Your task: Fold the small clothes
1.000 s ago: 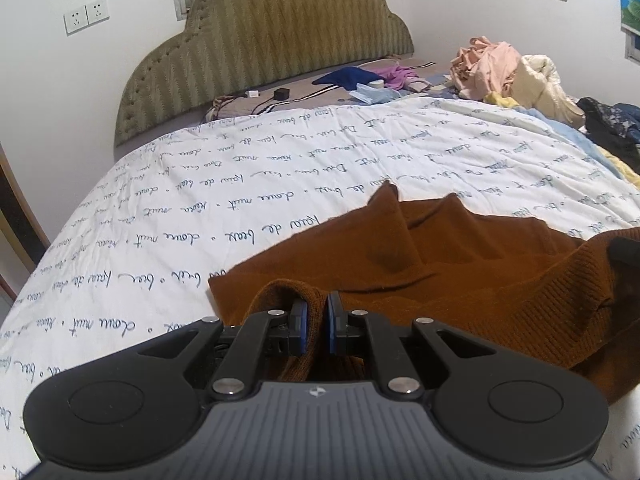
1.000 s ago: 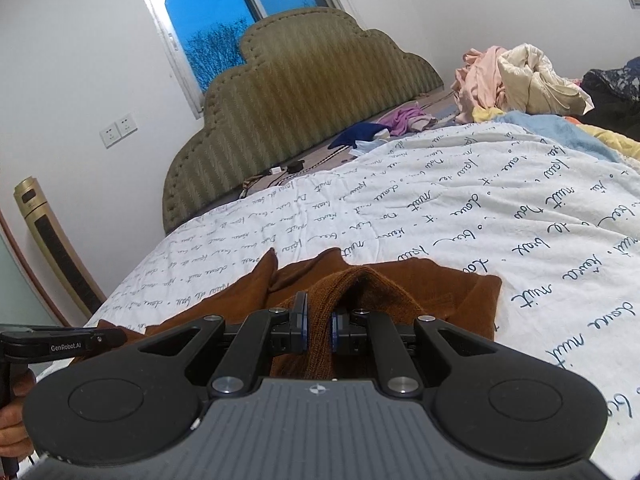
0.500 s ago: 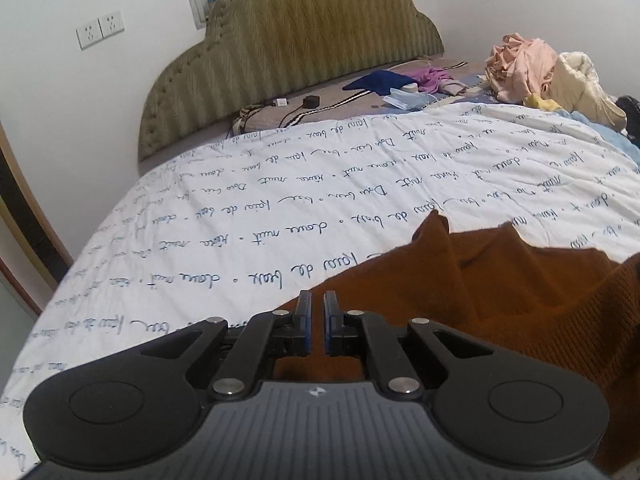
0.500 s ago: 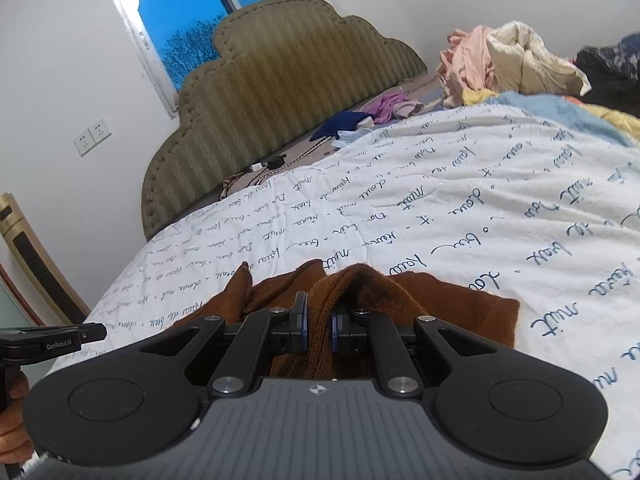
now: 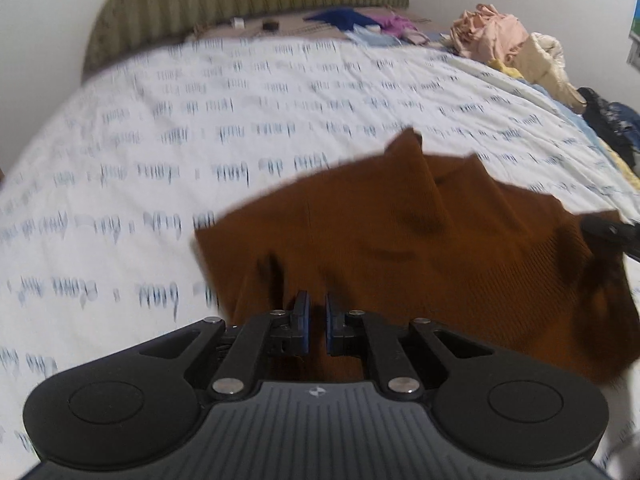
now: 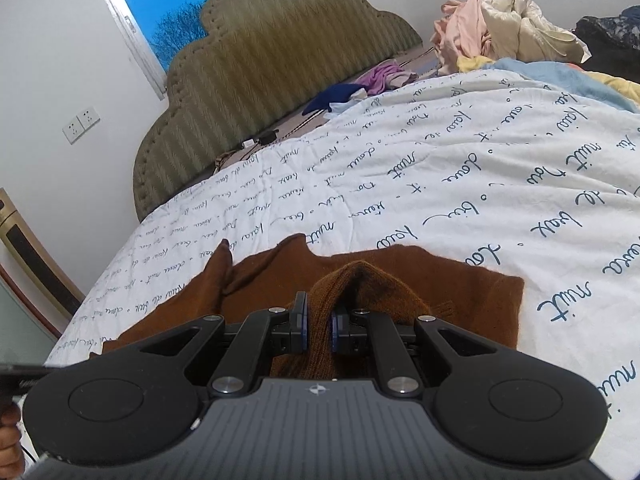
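A rust-brown knit garment (image 5: 420,248) lies spread on the white bedspread (image 5: 160,120) printed with blue script. My left gripper (image 5: 316,320) is shut on its near left edge, and creases run from the pads into the cloth. In the right wrist view the same garment (image 6: 460,280) has a raised fold pinched between the pads of my right gripper (image 6: 318,322), which is shut on it. The right gripper's dark tip (image 5: 608,230) shows at the garment's right side in the left wrist view. The left wrist view is blurred by motion.
A padded olive headboard (image 6: 260,60) stands at the far end. A heap of pink, cream and dark clothes (image 6: 500,28) lies at the far right, and small blue and purple items (image 6: 360,88) near the headboard. A hand (image 6: 10,440) shows at the lower left edge.
The left gripper has tipped down and sunk toward the bed, still holding the cloth edge. The right gripper has come lower with its fold. The garment lies flatter and more spread.
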`<state>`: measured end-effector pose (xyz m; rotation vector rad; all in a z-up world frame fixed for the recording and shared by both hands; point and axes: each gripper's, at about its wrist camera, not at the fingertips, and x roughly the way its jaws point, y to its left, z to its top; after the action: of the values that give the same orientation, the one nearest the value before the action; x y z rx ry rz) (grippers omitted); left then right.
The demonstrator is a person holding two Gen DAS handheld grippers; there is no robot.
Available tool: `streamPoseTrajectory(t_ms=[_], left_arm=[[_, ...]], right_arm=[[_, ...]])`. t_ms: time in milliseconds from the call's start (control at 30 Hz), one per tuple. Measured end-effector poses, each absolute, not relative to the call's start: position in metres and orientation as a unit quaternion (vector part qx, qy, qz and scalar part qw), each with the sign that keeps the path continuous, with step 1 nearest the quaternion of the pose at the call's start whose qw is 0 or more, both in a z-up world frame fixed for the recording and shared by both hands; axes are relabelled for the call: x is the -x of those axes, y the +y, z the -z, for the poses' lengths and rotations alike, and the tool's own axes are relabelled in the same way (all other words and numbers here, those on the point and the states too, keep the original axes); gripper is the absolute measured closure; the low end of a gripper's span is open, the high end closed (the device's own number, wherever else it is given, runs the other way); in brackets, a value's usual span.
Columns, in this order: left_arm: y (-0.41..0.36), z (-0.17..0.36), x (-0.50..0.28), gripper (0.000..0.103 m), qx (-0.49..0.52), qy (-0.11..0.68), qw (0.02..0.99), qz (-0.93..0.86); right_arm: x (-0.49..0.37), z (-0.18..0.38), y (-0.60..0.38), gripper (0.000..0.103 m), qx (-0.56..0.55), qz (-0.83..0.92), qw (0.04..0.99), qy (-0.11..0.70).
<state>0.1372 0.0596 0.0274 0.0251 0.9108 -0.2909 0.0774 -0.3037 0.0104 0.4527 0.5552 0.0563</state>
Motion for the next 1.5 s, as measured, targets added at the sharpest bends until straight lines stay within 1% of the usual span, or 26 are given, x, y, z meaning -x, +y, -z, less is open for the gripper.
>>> streamPoseTrajectory(t_ms=[233, 500, 600, 733, 800, 867, 933, 1100, 1200, 1233, 1267, 1300, 1333, 1367, 1433, 1500], left_arm=[[0.077, -0.021, -0.114, 0.095, 0.026, 0.444, 0.877, 0.182], [0.08, -0.006, -0.114, 0.094, 0.056, 0.45, 0.869, 0.196], [0.086, -0.003, -0.118, 0.091, 0.085, 0.457, 0.862, 0.202], [0.091, -0.002, -0.122, 0.081, 0.113, 0.461, 0.855, 0.21], [0.093, -0.003, -0.122, 0.068, 0.12, 0.458, 0.855, 0.214], [0.095, -0.004, -0.122, 0.037, 0.133, 0.451, 0.855, 0.22], [0.096, -0.006, -0.122, 0.026, 0.141, 0.442, 0.859, 0.215], [0.098, -0.01, -0.119, 0.027, 0.134, 0.442, 0.861, 0.21], [0.097, -0.007, -0.12, 0.028, 0.134, 0.456, 0.853, 0.216], [0.097, -0.004, -0.121, 0.03, 0.138, 0.463, 0.848, 0.217], [0.096, -0.001, -0.123, 0.043, 0.142, 0.468, 0.845, 0.217], [0.094, 0.002, -0.125, 0.054, 0.144, 0.475, 0.841, 0.217], [0.094, 0.006, -0.129, 0.077, 0.148, 0.484, 0.836, 0.215], [0.094, 0.009, -0.132, 0.095, 0.154, 0.493, 0.831, 0.208], [0.097, 0.013, -0.136, 0.097, 0.172, 0.503, 0.823, 0.2], [0.097, 0.008, -0.133, 0.098, 0.172, 0.491, 0.831, 0.197]], right_arm=[[-0.081, -0.006, -0.301, 0.087, -0.218, -0.032, 0.934, 0.281], [-0.075, -0.008, -0.299, 0.086, -0.217, -0.037, 0.935, 0.279], [-0.074, -0.008, -0.298, 0.086, -0.214, -0.039, 0.935, 0.281], [-0.074, -0.005, -0.299, 0.085, -0.217, -0.04, 0.933, 0.283], [-0.073, -0.004, -0.3, 0.085, -0.219, -0.04, 0.932, 0.284], [-0.072, -0.003, -0.301, 0.085, -0.22, -0.04, 0.932, 0.284], [-0.071, -0.003, -0.301, 0.085, -0.222, -0.04, 0.932, 0.284], [-0.069, -0.004, -0.302, 0.084, -0.222, -0.042, 0.932, 0.283], [-0.069, -0.003, -0.303, 0.084, -0.223, -0.041, 0.932, 0.283], [-0.07, -0.003, -0.303, 0.084, -0.225, -0.04, 0.931, 0.283], [-0.07, -0.002, -0.304, 0.084, -0.228, -0.039, 0.931, 0.283], [-0.07, -0.002, -0.304, 0.084, -0.23, -0.038, 0.93, 0.283], [-0.07, -0.001, -0.303, 0.084, -0.23, -0.038, 0.93, 0.283], [-0.07, -0.002, -0.303, 0.084, -0.229, -0.038, 0.931, 0.283], [-0.069, -0.002, -0.302, 0.084, -0.225, -0.039, 0.932, 0.281], [-0.067, -0.004, -0.302, 0.086, -0.221, -0.038, 0.934, 0.277]])
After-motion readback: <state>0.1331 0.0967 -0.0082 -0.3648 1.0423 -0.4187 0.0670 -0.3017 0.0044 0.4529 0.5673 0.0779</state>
